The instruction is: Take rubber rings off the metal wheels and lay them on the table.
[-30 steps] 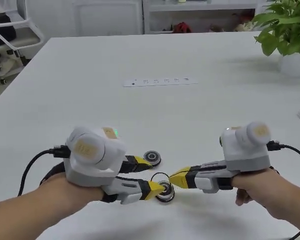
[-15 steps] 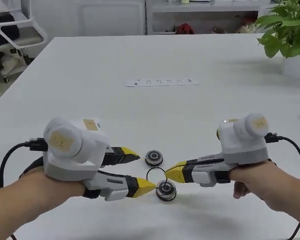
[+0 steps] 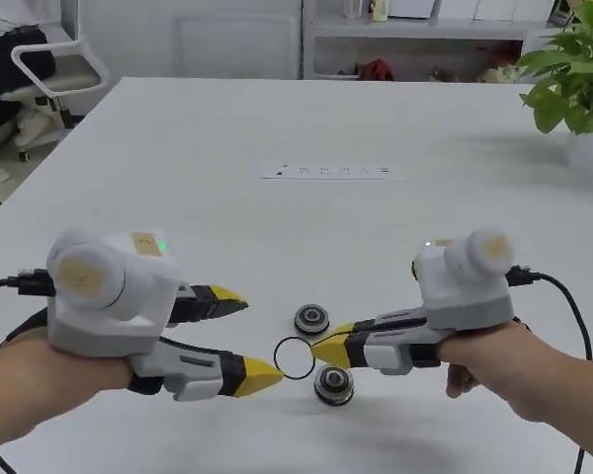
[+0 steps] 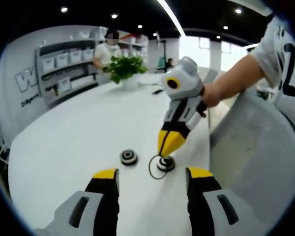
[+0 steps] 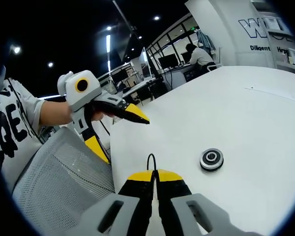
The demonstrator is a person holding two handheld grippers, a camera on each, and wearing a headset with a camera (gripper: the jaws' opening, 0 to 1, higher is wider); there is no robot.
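Rubber ring [image 3: 276, 357], a thin black loop, is pinched at its edge by the right tool [image 3: 324, 349], whose yellow-tipped jaws are pressed together on it. In the head view the loop hangs off the tips towards the left, low over the white tabletop [image 3: 178, 188], between the two metal wheels; whether it touches the surface I cannot tell. The far wheel [image 3: 311, 319] lies flat just beyond the ring, and the near wheel [image 3: 334, 385] lies flat just on the person's side of the right tool's tips, both with a dark rim round a bright hub. The left tool [image 3: 242, 336] is held to the left of the ring, apart from it, with its jaws spread wide and nothing between them. In the left gripper view that tool's own two jaws [image 4: 152, 173] stand open at the bottom, and beyond them the right tool comes down from above with the ring [image 4: 150, 168] dangling from its tip right beside the near wheel [image 4: 165, 163]; the far wheel [image 4: 129, 157] sits a little to the left. In the right gripper view the closed jaws [image 5: 155, 176] grip the ring [image 5: 151, 155], which stands up as a narrow loop above the tips, with the far wheel [image 5: 211, 159] off to the right. Farther up the tabletop lies a white power strip [image 3: 323, 171], and a potted plant [image 3: 573, 69] stands at the far right corner.
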